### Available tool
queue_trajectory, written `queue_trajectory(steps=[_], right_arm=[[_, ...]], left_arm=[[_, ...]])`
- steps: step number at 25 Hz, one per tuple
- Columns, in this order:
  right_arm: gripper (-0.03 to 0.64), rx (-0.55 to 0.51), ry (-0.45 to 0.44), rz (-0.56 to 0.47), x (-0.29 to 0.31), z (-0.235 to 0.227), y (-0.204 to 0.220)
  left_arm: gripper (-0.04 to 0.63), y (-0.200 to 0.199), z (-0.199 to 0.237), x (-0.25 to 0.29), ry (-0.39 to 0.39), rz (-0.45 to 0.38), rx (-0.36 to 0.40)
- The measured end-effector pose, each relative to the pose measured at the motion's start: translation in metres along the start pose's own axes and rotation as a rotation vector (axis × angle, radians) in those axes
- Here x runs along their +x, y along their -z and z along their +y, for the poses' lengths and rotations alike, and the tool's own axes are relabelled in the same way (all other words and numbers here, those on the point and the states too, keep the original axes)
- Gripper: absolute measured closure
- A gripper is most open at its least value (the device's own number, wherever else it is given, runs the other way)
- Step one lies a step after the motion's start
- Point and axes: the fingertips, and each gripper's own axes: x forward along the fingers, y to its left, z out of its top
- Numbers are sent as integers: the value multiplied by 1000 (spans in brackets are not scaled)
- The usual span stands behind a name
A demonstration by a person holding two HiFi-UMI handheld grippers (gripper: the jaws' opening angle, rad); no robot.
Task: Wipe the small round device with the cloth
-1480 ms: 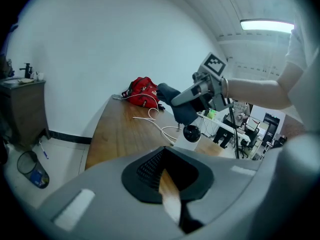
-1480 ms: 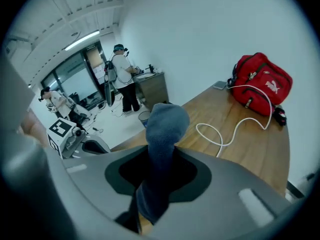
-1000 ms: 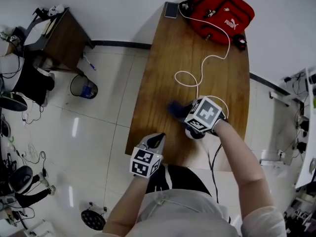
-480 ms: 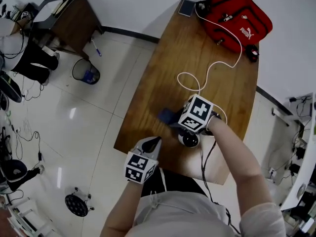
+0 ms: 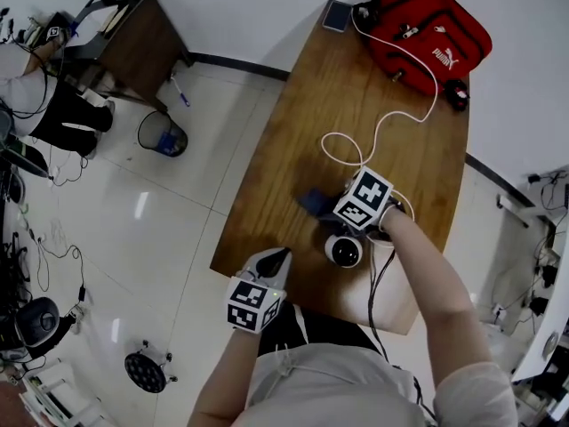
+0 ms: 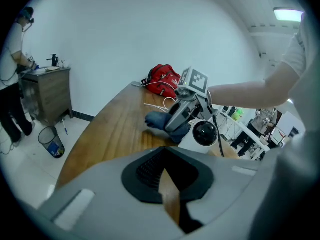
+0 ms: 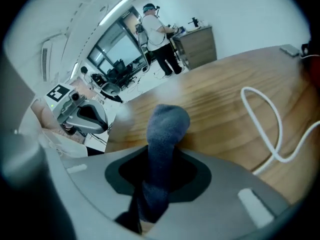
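The small round device [image 5: 343, 250], white with a dark lens, stands on the wooden table [image 5: 293, 140] near its front edge; it also shows in the left gripper view [image 6: 205, 133]. My right gripper [image 5: 331, 210] is shut on the blue cloth [image 5: 311, 202], just beyond the device. In the right gripper view the cloth [image 7: 167, 126] sticks out of the right gripper [image 7: 155, 184] over the wood. My left gripper [image 5: 276, 261] is shut and empty at the table's front edge, apart from the device. The left gripper [image 6: 169, 186] points toward the device.
A white cable [image 5: 378, 136] loops across the table from a red bag [image 5: 428, 27] at the far end. A dark phone [image 5: 337, 14] lies beside the bag. On the floor at left are a bin [image 5: 162, 133] and a wooden side table [image 5: 138, 47].
My right gripper with the cloth has drawn off the device toward the table's far side, so the device now shows whole. The left gripper has stayed put.
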Motion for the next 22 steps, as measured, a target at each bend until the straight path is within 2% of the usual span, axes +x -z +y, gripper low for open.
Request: queue_trajectory(steps=[2, 5, 9, 14, 17, 20, 22], right_arm=[[506, 9, 74, -98, -25, -3, -12], [506, 13, 232, -300, -78, 4, -34], [506, 49, 400, -546, -152, 36, -38], [506, 114, 566, -775, -217, 84, -13], [505, 141, 677, -902, -247, 103, -1], [505, 135, 745, -983, -260, 124, 8], [505, 135, 783, -1010, -260, 137, 16]], left_arm=[[589, -12, 0, -2, -6, -20, 22], [589, -43, -1, -11, -18, -71, 62], [589, -91, -12, -32, -31, -159, 129], [589, -135, -35, -70, -50, -277, 234], [589, -158, -50, -93, -86, -393, 313], [589, -173, -65, -113, -88, -497, 337], [589, -174, -74, -120, -70, -523, 358]])
